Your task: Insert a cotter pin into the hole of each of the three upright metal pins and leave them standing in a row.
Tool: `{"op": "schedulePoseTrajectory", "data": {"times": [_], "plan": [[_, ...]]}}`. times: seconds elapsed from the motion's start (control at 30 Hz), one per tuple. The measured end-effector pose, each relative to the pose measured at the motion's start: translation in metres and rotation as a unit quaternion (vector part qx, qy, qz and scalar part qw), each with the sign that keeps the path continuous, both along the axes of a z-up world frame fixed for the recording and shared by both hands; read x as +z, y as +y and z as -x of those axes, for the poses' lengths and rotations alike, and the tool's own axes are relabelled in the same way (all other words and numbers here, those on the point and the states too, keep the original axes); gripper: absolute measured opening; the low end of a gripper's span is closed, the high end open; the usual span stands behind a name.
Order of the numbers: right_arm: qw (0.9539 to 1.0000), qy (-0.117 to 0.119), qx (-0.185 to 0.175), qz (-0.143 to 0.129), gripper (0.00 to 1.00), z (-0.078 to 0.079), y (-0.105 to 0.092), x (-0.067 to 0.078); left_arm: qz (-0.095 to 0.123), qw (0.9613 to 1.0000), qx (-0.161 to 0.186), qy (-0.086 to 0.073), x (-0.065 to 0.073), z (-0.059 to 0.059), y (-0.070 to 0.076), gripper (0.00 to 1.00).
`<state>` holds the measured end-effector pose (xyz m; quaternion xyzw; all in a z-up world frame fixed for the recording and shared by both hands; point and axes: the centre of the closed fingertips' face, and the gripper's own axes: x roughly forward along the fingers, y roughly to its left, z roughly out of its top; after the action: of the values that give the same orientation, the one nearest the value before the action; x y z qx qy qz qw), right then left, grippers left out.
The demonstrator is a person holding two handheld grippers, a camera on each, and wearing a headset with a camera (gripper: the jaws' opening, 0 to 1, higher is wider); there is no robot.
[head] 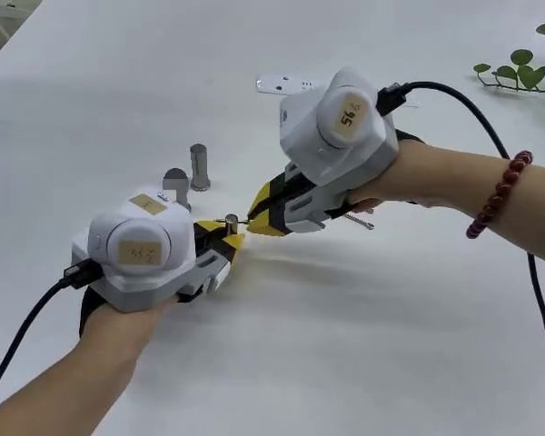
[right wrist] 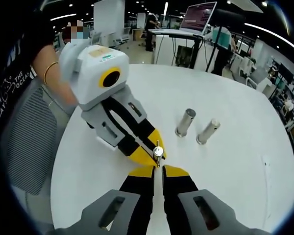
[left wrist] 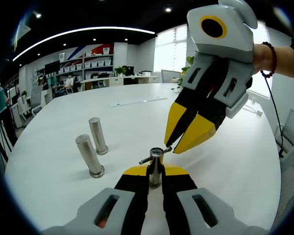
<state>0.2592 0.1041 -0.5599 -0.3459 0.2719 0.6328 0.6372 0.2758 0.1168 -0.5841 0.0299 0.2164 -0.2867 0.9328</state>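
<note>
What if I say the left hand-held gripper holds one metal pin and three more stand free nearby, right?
No, two free pins stand nearby, not three, as the left gripper view shows. The left hand-held gripper does hold one metal pin.

Two pins (head: 199, 167) — behind third pin (head: 231, 222)

Leafy sprig (head: 523, 57), flat white plate (head: 282, 85), white table (head: 345, 354)

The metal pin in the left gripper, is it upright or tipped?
Upright: the metal pin stands vertical on the table, clamped in the left gripper.
</note>
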Motion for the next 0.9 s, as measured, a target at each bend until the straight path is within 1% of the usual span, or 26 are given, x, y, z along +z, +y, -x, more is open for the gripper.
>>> {"op": "schedulePoseTrajectory", "data": {"times": [0.23,0.57,0.9], "plan": [[1.0,0.005,-0.006,-0.001,0.0,0.0027,0.0003,0.0003,0.0,1.0,-0.001,0.0,0.0003,0.0001,0.0,0.06],[1.0,0.004,-0.008,-0.004,0.0,-0.0002,0.0057,0.001,0.001,1.0,-0.002,0.001,0.0009,0.0005,0.0001,0.06],[0.9999,0.004,-0.009,-0.004,0.0,0.0021,0.0065,0.0008,0.002,1.0,-0.003,0.001,0.0011,0.0005,0.0001,0.06]]}}
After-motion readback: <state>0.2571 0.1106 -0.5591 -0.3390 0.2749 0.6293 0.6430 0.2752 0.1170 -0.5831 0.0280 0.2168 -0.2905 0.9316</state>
